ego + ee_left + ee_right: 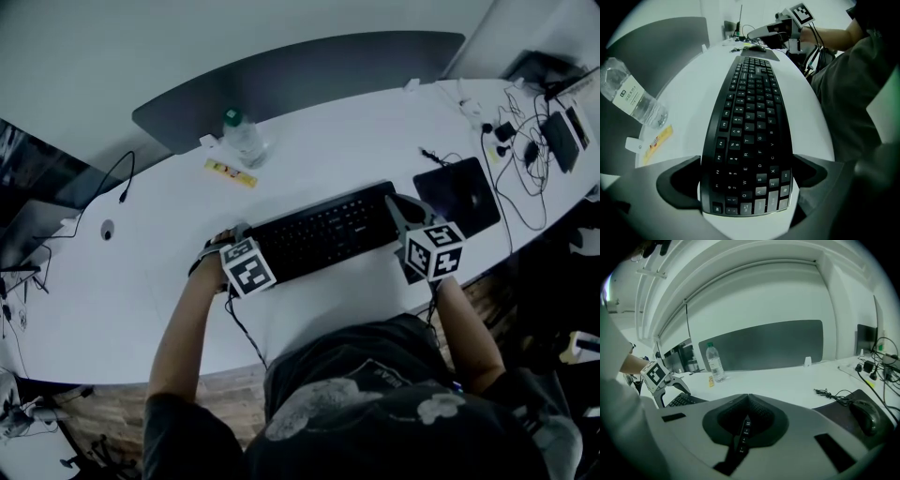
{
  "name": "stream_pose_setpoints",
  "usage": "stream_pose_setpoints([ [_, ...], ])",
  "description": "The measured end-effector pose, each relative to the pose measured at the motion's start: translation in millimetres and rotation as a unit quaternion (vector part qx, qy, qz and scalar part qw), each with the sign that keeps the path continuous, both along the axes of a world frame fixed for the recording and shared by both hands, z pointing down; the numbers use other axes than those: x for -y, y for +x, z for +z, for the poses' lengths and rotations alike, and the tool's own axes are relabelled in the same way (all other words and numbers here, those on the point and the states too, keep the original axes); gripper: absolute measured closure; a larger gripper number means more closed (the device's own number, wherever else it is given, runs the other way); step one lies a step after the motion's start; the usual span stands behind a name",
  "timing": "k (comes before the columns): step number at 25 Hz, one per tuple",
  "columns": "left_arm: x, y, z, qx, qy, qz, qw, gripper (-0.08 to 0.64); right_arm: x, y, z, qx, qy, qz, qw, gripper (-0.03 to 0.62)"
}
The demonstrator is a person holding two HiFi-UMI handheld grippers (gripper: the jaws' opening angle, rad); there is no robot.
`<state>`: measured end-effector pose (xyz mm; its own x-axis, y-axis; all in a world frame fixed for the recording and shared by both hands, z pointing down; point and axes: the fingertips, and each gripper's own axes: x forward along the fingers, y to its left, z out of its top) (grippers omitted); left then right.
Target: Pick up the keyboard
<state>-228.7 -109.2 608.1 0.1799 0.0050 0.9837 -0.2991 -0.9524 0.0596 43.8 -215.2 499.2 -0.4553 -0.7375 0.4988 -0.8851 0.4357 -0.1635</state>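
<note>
A stiff, likely light keyboard (323,232) lies on the table (309,131). The left gripper's (747,178) jaws gape astride its left end, a sensible hold. The right gripper's (745,423) jaws are closed and empty at its right end.

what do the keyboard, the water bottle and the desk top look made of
The keyboard: black plastic, matte, with moulded keycaps and pale legends. The water bottle: clear thin plastic, glossy, see-through, with a paper-like label and a green cap. The desk top: smooth white surface, slightly sheeny, probably laminate; the core can't be told.
</note>
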Motion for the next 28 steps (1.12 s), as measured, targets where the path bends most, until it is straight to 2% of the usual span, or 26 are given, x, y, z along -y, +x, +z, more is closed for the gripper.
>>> stream_pose_setpoints([
  [7,-3,2,5,0.033,-0.032,0.01,0.9989,-0.028,9,-15,4,-0.01,-0.008,-0.018,1.0,0.592],
  [14,-3,1,8,0.044,-0.057,0.016,0.9973,-0.029,16,-42,6,-0.018,-0.009,-0.056,0.998,0.592],
  [21,-2,3,9,0.046,-0.05,0.016,0.9976,-0.032,16,-52,13,-0.019,-0.019,-0.071,0.997,0.594],
  [26,-3,2,11,0.081,-0.06,0.011,0.9948,-0.032,20,-53,19,-0.016,-0.028,-0.092,0.995,0.594],
  [28,-4,1,10,0.082,-0.059,0.011,0.9948,-0.032,23,-55,23,-0.022,-0.036,-0.112,0.993,0.592],
])
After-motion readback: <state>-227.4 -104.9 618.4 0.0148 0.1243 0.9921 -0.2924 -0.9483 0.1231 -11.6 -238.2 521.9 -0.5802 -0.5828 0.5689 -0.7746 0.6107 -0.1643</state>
